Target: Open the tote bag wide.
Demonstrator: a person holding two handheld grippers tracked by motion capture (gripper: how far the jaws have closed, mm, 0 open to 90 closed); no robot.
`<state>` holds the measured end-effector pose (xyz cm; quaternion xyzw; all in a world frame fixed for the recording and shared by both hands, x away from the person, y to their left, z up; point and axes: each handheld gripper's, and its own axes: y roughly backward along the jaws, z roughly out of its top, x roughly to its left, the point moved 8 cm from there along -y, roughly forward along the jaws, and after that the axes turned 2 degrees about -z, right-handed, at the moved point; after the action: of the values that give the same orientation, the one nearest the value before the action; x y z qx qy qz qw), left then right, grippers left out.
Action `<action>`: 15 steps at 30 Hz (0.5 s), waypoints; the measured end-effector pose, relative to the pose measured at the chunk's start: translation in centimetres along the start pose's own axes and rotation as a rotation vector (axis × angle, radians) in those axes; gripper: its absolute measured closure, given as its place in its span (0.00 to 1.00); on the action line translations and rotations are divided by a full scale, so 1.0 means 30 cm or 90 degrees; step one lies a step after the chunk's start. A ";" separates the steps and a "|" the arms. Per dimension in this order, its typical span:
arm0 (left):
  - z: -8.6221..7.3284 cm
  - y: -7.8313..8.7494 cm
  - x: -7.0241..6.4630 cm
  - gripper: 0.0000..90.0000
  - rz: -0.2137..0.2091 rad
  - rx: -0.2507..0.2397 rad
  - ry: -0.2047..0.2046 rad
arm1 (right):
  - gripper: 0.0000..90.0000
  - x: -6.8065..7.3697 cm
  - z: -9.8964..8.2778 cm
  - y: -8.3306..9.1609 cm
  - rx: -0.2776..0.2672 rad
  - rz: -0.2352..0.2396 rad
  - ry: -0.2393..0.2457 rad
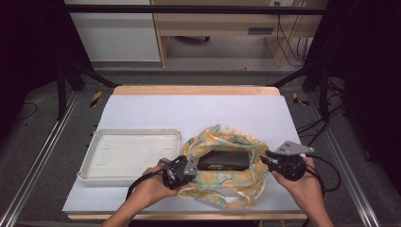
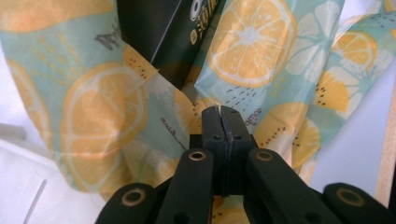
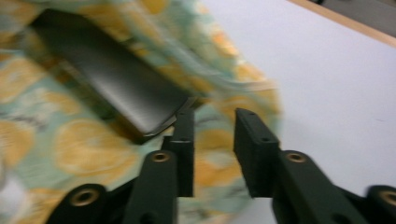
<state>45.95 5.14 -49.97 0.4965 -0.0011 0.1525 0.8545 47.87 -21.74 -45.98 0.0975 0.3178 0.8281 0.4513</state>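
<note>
A cloth printed with orange slices (image 1: 222, 183) lies bunched on the white table top near the front edge. A flat black box (image 1: 223, 161) sits in the middle of it, with the cloth folded up around its sides. My left gripper (image 1: 193, 165) is at the box's left end. In the left gripper view its jaws are shut on a fold of the cloth (image 2: 98, 107), just below the box (image 2: 154, 28). My right gripper (image 1: 267, 157) is at the cloth's right edge. Its jaws stand apart (image 3: 214, 128) over the cloth (image 3: 42, 144), beside the box's corner (image 3: 112, 74), with nothing pinched.
An empty white tray (image 1: 137, 131) lies to the left of the cloth, close to my left hand. Bare white table top (image 1: 236, 111) stretches behind the cloth to a wooden back edge. Dark frame posts stand at both far corners.
</note>
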 end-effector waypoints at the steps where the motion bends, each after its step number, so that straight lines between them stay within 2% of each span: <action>1: -0.001 -0.004 -0.008 1.00 -0.003 0.001 -0.003 | 0.84 0.025 -0.008 -0.004 0.003 0.008 0.002; 4: -0.008 -0.012 -0.027 1.00 -0.009 0.006 -0.007 | 0.87 0.092 -0.037 -0.022 0.012 0.028 0.007; 7: -0.014 -0.015 -0.034 1.00 -0.011 0.002 -0.004 | 0.89 0.133 -0.082 -0.050 0.038 0.039 0.008; 11: -0.026 -0.017 -0.034 1.00 -0.012 -0.002 0.003 | 0.93 0.138 -0.144 -0.094 0.077 0.047 -0.002; 15: -0.026 -0.008 -0.030 0.96 -0.002 -0.012 0.005 | 0.96 0.130 -0.177 -0.119 0.091 0.050 -0.013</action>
<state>45.03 5.45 -50.71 0.4877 0.0014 0.1527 0.8596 45.69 -19.52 -52.80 0.1505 0.3674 0.8192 0.4139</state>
